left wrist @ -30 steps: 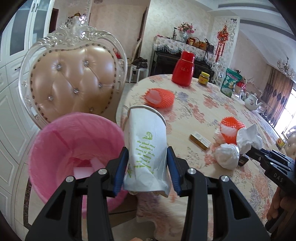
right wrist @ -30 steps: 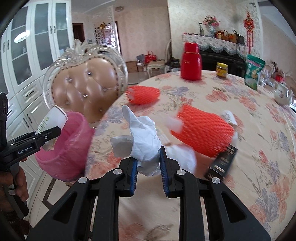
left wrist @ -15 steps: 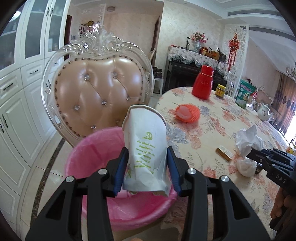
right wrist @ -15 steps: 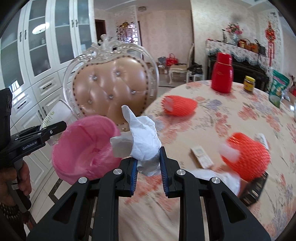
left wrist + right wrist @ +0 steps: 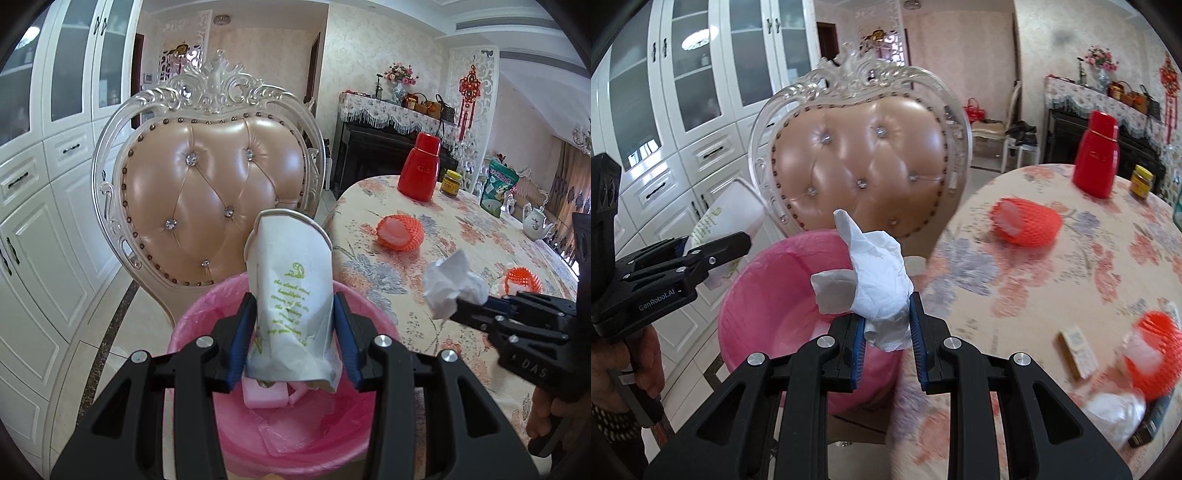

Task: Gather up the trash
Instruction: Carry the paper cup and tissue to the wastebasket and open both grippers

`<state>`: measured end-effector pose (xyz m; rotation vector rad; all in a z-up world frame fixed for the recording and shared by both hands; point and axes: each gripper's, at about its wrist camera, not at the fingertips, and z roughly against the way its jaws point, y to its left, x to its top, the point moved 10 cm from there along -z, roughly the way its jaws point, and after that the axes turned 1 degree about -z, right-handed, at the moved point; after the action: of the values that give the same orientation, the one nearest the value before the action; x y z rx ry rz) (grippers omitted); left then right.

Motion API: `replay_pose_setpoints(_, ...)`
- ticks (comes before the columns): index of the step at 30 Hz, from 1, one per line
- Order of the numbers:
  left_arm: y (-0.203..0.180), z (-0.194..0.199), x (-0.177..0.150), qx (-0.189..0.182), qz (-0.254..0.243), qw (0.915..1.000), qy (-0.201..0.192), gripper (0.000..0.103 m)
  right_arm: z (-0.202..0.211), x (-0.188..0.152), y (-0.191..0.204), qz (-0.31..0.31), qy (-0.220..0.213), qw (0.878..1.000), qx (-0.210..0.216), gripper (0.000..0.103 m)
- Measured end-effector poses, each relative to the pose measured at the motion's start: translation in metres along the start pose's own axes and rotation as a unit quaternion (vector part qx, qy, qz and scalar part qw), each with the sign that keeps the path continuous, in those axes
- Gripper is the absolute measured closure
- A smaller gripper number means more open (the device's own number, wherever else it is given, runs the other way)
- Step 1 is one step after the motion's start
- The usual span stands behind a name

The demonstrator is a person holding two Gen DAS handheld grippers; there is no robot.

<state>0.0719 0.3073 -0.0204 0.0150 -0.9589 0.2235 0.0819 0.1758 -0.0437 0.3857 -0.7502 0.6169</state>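
Now the left gripper (image 5: 295,341) clamps a crushed white paper cup (image 5: 291,306) with green print between its blue pads, the cup standing upright with its open rim at the top. It hangs above the mouth of a pink-lined trash bin (image 5: 192,325), which sits on the floor in front of an ornate white chair (image 5: 207,192) with a tufted peach back. Inside the bin lie a pale pink block (image 5: 264,395) and some crumpled wrapping. From the right wrist view, the right gripper (image 5: 886,336) has its jaws drawn narrow and pinched on a crumpled white tissue (image 5: 875,284), whose loose folds rise above the pads. That tissue sits near the bin's rim (image 5: 798,240), at the edge of a round table (image 5: 1052,280) covered with a floral cloth. On the table rest two red foam fruit nets (image 5: 1030,221), one near the far side and one close to the right edge, a small box (image 5: 1078,354), another wad of white paper (image 5: 1115,413), a red thermos (image 5: 1097,158) and a small jar (image 5: 1141,182). A hand (image 5: 639,365) grips the left gripper's handle at the lower left.
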Motion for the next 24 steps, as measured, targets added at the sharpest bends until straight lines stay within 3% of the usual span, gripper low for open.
replay_pose_setpoints(18, 0.034, -0.018, 0.014, 0.007, 0.025, 0.9996, 0.006, 0.061, -0.062, 0.004, 0.042, 0.02, 0.046, 0.998, 0.03, 0.08)
replay_pose_setpoints(24, 0.033, -0.025, 0.018, 0.0, 0.026, 0.9996, 0.01, 0.061, -0.067, 0.004, 0.04, 0.015, 0.054, 0.998, 0.029, 0.074)
